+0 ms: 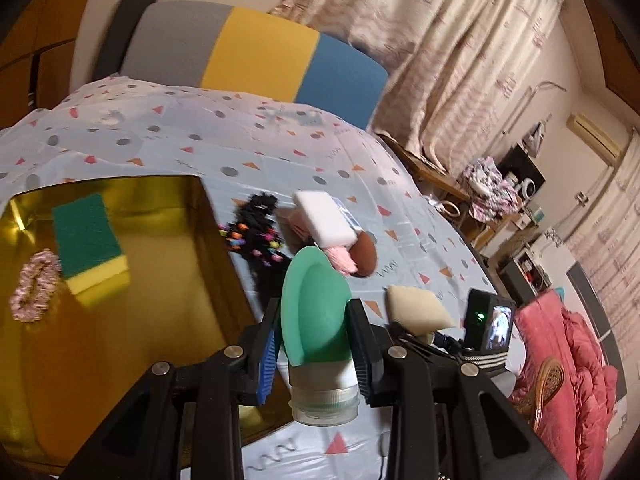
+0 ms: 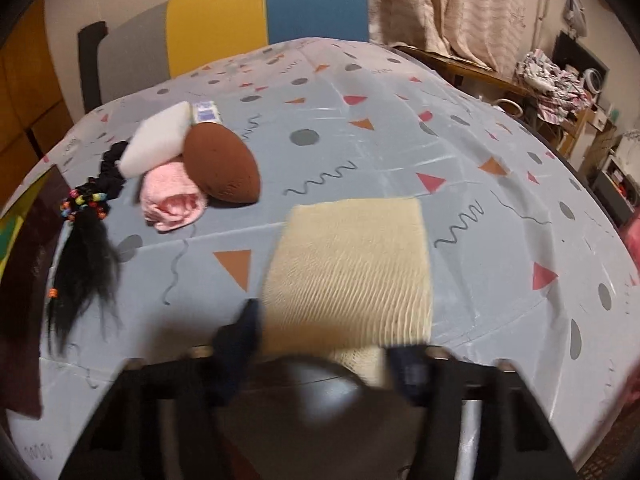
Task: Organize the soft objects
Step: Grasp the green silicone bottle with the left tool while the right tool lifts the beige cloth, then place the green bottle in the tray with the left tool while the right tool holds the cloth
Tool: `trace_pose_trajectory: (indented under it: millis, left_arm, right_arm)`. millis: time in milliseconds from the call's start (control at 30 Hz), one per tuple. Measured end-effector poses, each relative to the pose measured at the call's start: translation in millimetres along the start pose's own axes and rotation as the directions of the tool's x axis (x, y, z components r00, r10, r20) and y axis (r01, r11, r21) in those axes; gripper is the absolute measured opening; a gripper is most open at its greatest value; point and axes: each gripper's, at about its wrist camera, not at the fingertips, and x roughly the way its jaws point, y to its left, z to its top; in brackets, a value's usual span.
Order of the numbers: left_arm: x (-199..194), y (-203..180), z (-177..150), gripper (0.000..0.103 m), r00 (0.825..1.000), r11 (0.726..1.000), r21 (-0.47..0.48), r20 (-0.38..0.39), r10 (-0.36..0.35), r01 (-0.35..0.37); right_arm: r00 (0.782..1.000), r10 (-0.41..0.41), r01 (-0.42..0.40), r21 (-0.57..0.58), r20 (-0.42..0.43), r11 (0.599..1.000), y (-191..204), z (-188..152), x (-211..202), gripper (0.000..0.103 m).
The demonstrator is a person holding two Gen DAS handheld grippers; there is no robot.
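My left gripper [image 1: 315,332] is shut on a green squeeze bottle [image 1: 314,288] with a clear cap, held above the table beside the gold box [image 1: 180,280]. The box holds a green-and-yellow sponge [image 1: 88,236] and a pink scrunchie [image 1: 34,286]. In the right wrist view my right gripper [image 2: 328,344] is shut on the near end of a cream ribbed sponge [image 2: 352,264]; its fingers are blurred. The same cream sponge [image 1: 418,308] shows tilted in the left wrist view. A pile holds a white sponge [image 2: 156,146], brown ball [image 2: 222,166], pink cloth [image 2: 174,200] and black hairpiece [image 2: 86,248].
A patterned light-blue cloth [image 2: 400,140] covers the table. A chair with a grey, yellow and blue back [image 2: 240,12] stands behind it. To the right are curtains, a cluttered wooden desk [image 2: 540,80] and a pink quilt [image 1: 568,360].
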Motion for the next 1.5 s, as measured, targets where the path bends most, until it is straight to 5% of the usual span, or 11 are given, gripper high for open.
trace_pose_trajectory:
  millis: [100,200,533,1067,1200,1300,1500]
  left_arm:
    - [-10.1,16.7,2.7,0.032,1.000,1.000,-0.030,0.019,0.011,-0.010]
    - [-19.7,33.1,2.4,0.032,0.999,0.998,-0.052,0.034,0.028,-0.026]
    - [-34.0,93.9,-2.8,0.032,0.993,0.983,-0.150,0.033,0.116,-0.110]
    - [-36.7,165.0,-11.9,0.032,0.969,0.937,-0.250,-0.019,0.247,-0.244]
    - [-45.0,173.6,-11.3,0.034,0.946,0.908,-0.276,-0.020,0.323,-0.316]
    - [-51.5,176.5,-9.7,0.046,0.918,0.880,-0.275,-0.022,0.397,-0.387]
    - [-65.8,180.1,-13.5,0.047,0.886,0.848,-0.284,-0.011,0.464,-0.448]
  right_arm:
    - [1.000,0.020,-0.020,0.020,0.009,1.000,-1.6,-2.4,-2.7,0.038]
    - [0.998,0.053,-0.055,0.073,0.020,0.996,-8.8,-4.4,-7.0,0.015]
    - [0.992,0.125,-0.126,0.155,0.020,0.980,-11.8,-11.9,-16.7,0.013]
    - [0.973,0.218,-0.223,0.058,0.080,0.973,33.7,-11.1,-63.2,0.013]
    - [0.966,0.241,-0.246,0.046,0.091,0.968,41.6,-7.4,-72.3,0.013]
    - [0.959,0.262,-0.266,0.031,0.108,0.963,48.3,-4.5,-82.6,0.013]
    - [0.941,0.313,-0.314,-0.011,0.130,0.949,66.3,2.0,-101.1,0.013]
